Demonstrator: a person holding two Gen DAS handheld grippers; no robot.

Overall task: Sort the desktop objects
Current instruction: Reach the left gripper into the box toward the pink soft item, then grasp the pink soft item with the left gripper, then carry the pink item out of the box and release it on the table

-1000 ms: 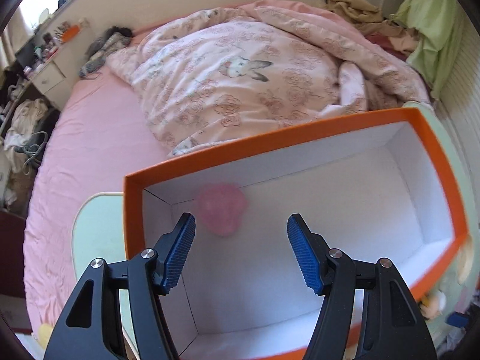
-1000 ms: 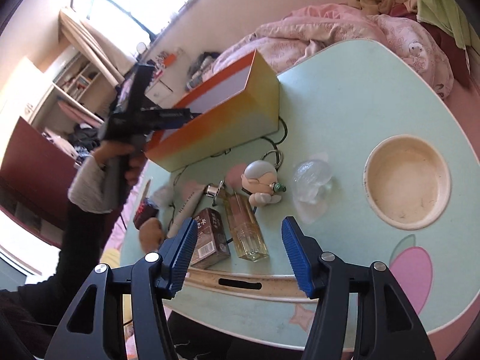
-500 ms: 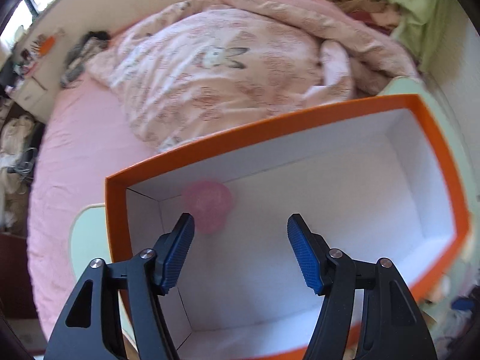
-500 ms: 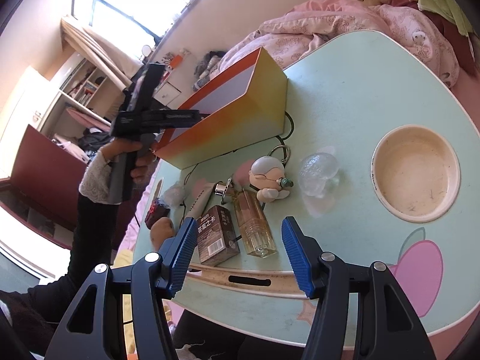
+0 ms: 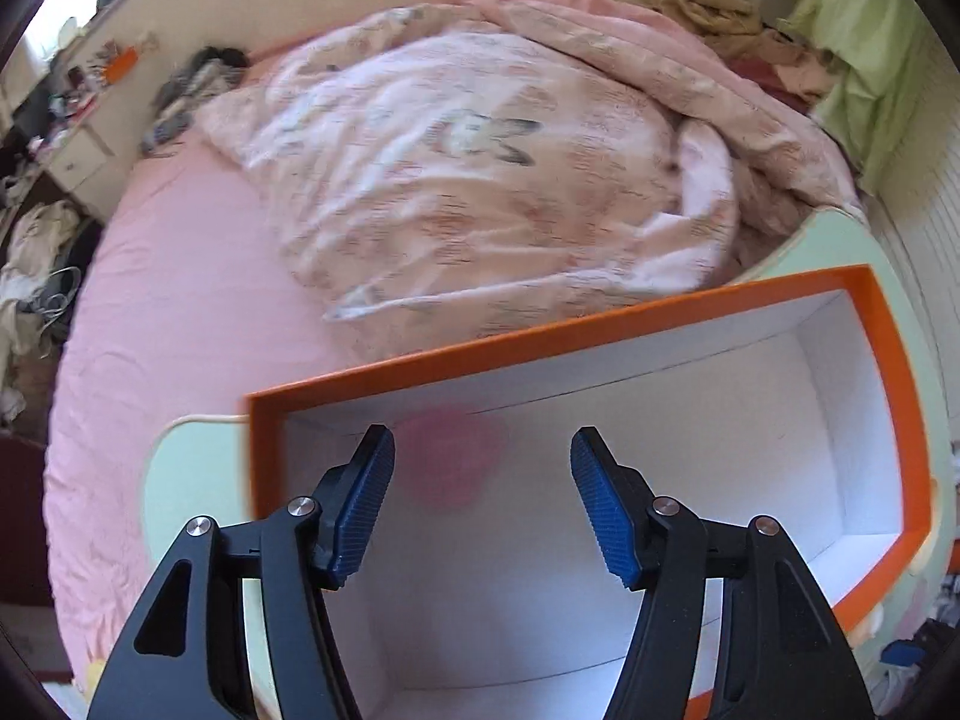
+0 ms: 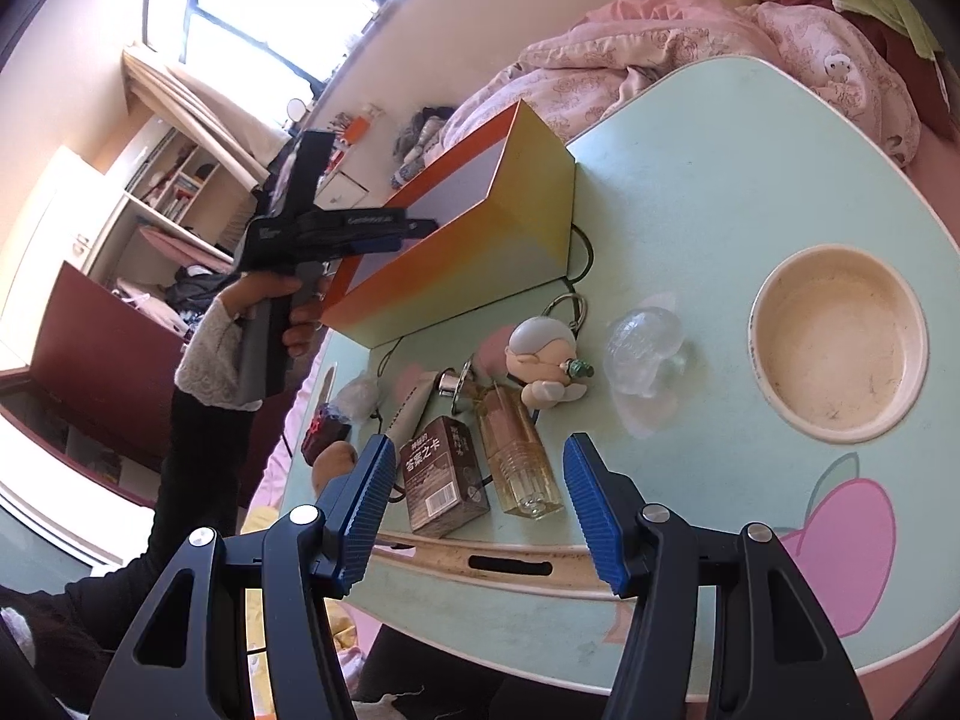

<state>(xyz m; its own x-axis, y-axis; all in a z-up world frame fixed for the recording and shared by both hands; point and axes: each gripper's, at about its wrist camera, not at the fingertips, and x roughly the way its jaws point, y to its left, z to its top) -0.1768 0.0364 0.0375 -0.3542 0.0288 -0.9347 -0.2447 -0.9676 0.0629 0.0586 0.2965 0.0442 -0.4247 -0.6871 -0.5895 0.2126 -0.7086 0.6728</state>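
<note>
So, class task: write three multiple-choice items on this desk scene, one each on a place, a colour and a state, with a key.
1. Where does the brown printed card box lie?
A beside the clear yellowish bottle
B inside the cream round bowl
C on the bed

2. What colour is the open cardboard box's rim?
A green
B orange
C black

3. How is the right gripper?
A shut on the bottle
B open, holding nothing
C shut on the bowl

Key: A, they lie side by side; B, an orange band edges the white interior; B, its blue pads stand apart over the table.
</note>
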